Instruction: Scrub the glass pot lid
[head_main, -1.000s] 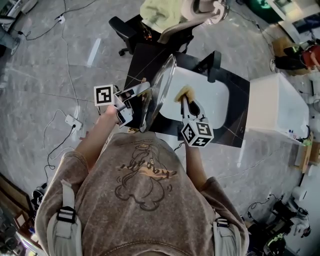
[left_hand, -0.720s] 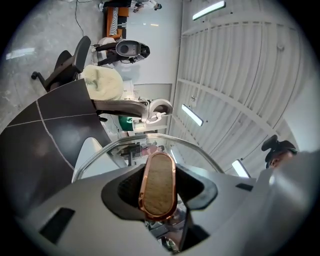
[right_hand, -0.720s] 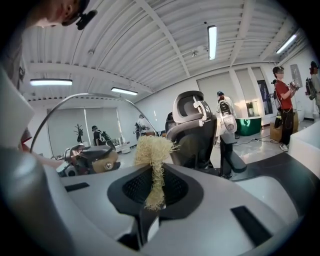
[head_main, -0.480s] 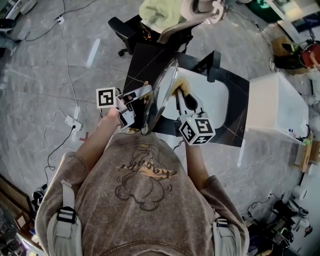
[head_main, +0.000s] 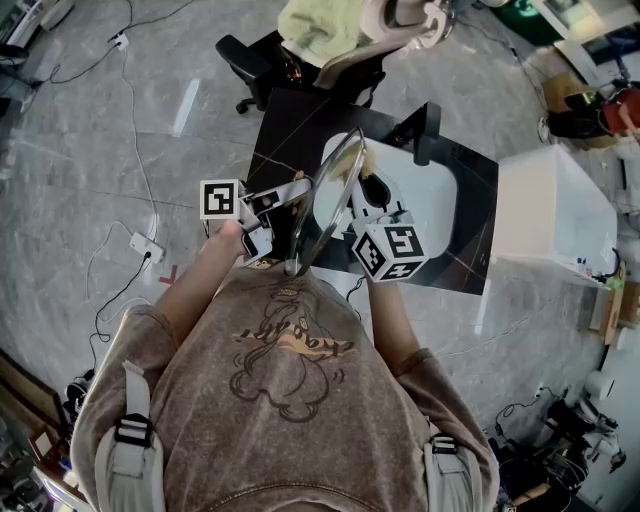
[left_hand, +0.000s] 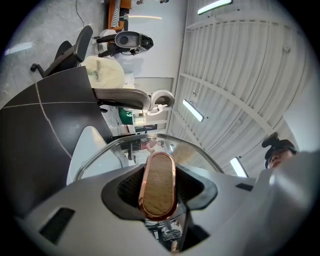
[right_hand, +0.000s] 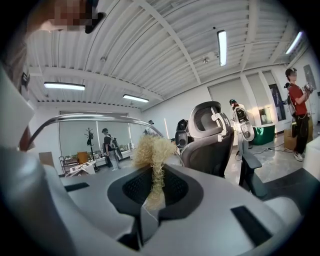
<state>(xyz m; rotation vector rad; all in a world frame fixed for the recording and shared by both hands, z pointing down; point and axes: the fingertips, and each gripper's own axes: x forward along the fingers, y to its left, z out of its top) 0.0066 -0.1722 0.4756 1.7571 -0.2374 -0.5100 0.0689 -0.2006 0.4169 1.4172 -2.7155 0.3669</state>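
Glass with a thin metal rim, the glass pot lid (head_main: 333, 192) stands on edge in the air above the dark tabletop (head_main: 470, 215) and a white basin (head_main: 435, 195), between the two tools. The left hand-held gripper (head_main: 290, 190) is closed on the lid's handle (left_hand: 159, 185), an oblong piece with a wood-like face and a copper-coloured border; the jaws stay at a middle width because the handle fills them. The right hand-held gripper (head_main: 365, 180) is closed narrowly on a pale yellow fibrous scrubber (right_hand: 151, 150). Its tuft sticks out past the jaws toward the upper part of the lid, on the side away from the handle. Whether the tuft presses the glass cannot be told for sure. The lid is likely stiff, rather heavy for its size, breakable, and slippery if it is wet. The handle seems the only safe place to hold it, since the rim is thin and smooth. A push from the scrubber near the rim, far from the handle, could twist the lid in the jaws, so light strokes look wiser. The scrubber itself looks soft and light.
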